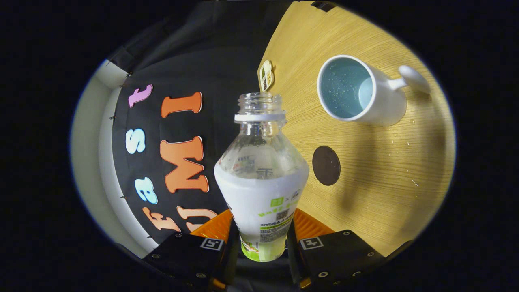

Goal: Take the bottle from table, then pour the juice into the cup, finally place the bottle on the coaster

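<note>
My gripper (pixel 261 239) is shut on a clear plastic bottle (pixel 261 174) with a white and green label. Both fingers press on its lower body. The bottle has no cap and its open neck (pixel 259 107) points away from me, tilted over the wooden table (pixel 385 190). A white cup (pixel 357 91) with a pale blue inside and a handle stands beyond the bottle, to the right of its neck. A dark round coaster (pixel 326 165) lies on the table just right of the bottle's shoulder, nearer to me than the cup.
A small flat tag with a green and white pattern (pixel 266 75) sits at the table's edge, just beyond the bottle's mouth. The booth's black cloth wall (pixel 194 61) hangs past that edge. Bare wood spreads to the right of the coaster.
</note>
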### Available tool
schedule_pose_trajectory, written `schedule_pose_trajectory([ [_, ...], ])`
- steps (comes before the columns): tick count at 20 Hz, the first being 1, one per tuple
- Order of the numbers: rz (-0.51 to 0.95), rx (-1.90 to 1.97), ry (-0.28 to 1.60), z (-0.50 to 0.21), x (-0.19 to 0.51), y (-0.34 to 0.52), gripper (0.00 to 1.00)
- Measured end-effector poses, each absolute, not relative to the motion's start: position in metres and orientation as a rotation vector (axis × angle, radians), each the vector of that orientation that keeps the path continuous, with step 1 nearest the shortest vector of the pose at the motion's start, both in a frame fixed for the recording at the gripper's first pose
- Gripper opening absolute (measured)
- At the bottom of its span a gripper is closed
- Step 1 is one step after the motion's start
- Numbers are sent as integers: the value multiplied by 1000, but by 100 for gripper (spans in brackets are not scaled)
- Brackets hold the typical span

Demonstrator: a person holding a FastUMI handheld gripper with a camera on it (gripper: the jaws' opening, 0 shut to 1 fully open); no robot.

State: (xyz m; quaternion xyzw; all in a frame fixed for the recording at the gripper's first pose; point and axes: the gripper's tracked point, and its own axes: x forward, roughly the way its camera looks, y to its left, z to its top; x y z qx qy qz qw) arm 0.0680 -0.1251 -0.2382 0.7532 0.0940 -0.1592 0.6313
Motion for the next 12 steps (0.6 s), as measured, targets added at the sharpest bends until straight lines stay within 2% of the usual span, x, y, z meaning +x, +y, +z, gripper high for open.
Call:
schedule_pose_trajectory([
  [12, -362, 1781, 214, -237, 68, -122, 54],
])
